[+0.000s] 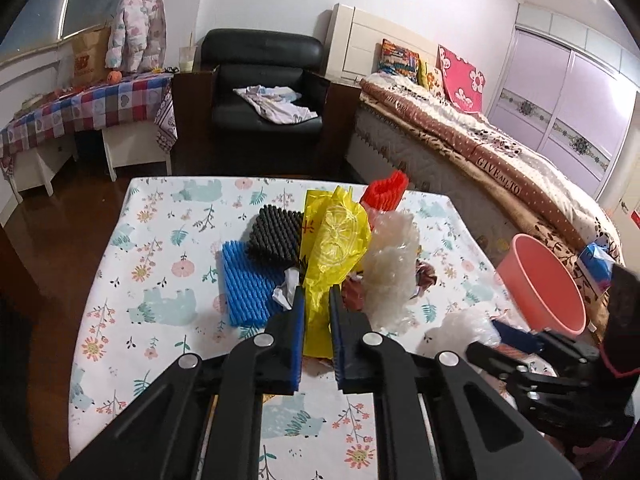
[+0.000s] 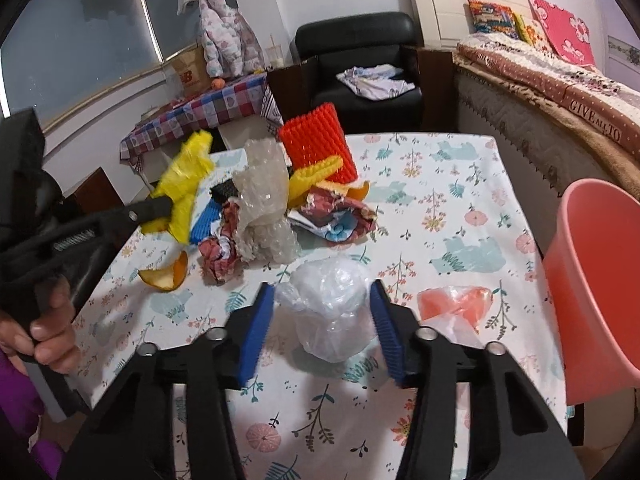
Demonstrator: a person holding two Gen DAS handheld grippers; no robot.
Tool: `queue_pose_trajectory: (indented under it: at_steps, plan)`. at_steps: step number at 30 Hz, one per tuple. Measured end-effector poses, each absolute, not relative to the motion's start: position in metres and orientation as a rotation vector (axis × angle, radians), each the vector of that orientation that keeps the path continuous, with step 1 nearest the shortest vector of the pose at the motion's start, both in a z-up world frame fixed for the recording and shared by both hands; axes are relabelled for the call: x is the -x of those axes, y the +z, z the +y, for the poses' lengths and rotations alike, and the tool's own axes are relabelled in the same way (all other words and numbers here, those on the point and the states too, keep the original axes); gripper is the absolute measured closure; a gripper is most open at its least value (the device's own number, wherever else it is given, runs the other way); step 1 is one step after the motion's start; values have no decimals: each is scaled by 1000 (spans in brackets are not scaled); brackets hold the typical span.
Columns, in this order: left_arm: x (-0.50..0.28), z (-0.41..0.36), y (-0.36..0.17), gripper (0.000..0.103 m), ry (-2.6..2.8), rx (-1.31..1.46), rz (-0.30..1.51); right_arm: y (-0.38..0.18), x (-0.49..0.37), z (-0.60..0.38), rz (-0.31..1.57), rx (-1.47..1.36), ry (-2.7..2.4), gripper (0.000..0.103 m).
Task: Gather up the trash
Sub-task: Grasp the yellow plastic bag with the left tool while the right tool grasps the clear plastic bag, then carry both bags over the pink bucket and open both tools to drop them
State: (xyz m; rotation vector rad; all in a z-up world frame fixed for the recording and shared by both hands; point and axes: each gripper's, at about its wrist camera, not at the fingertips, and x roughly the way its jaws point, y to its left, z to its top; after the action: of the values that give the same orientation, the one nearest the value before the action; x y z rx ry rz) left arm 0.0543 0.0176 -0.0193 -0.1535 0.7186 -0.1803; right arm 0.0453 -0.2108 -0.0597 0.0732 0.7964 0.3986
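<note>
Item: trash collection on a table (image 2: 460, 216) with a floral cloth, early stage.

Left gripper (image 1: 316, 300): jaws drawn nearly together, clamped on a yellow plastic bag (image 1: 334, 240), which stands up from the pile.

Right gripper (image 2: 322, 304): jaws partway in, either side of a crumpled clear plastic bag (image 2: 328, 312); the blue pads (image 2: 256, 332) sit at its sides, but whether they press on it cannot be told.

Receptacle: pink bin (image 2: 596, 276) just beyond the table's right edge. Its visible inside shows nothing; by that reading, nothing is collected yet.

Remaining on the table:
- blue foam net (image 1: 244, 284)
- black foam net (image 1: 276, 234)
- red foam net (image 2: 316, 144)
- bubble wrap (image 2: 264, 208)
- crumpled red-patterned paper (image 2: 218, 254)
- orange peel (image 2: 168, 276)
- small orange plastic bag (image 2: 456, 302)

Clearance: the pile keeps to the table's middle and far part; the near cloth and the stretch toward the bin lie open. A bed (image 1: 480, 140) stands close behind the bin, so room is tight there. The two grippers work near one another.
</note>
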Motion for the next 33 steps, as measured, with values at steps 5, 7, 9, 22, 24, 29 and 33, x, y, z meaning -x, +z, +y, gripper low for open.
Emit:
queue_pose_trajectory:
  at_steps: [5, 7, 9, 22, 24, 29, 33]
  plan:
    - [-49, 15, -9, 92, -188, 147, 694, -54, -43, -215, 787, -97, 425, 74]
    - [-47, 13, -4, 92, -197, 153, 681, -48, -40, -217, 767, -97, 428, 75]
    - [-45, 9, 4, 92, -213, 163, 664, -40, -38, -220, 743, -105, 426, 75]
    - [-51, -60, 32, 92, -333, 162, 627, -5, -23, -274, 633, -178, 312, 75]
    - [-53, -74, 32, 92, -354, 154, 629, -4, -22, -286, 623, -188, 273, 75]
    - [-61, -118, 34, 92, -426, 122, 635, 0, -17, -321, 600, -208, 168, 75]
    - [-65, -152, 32, 92, -487, 110, 655, -1, -14, -351, 588, -216, 69, 75]
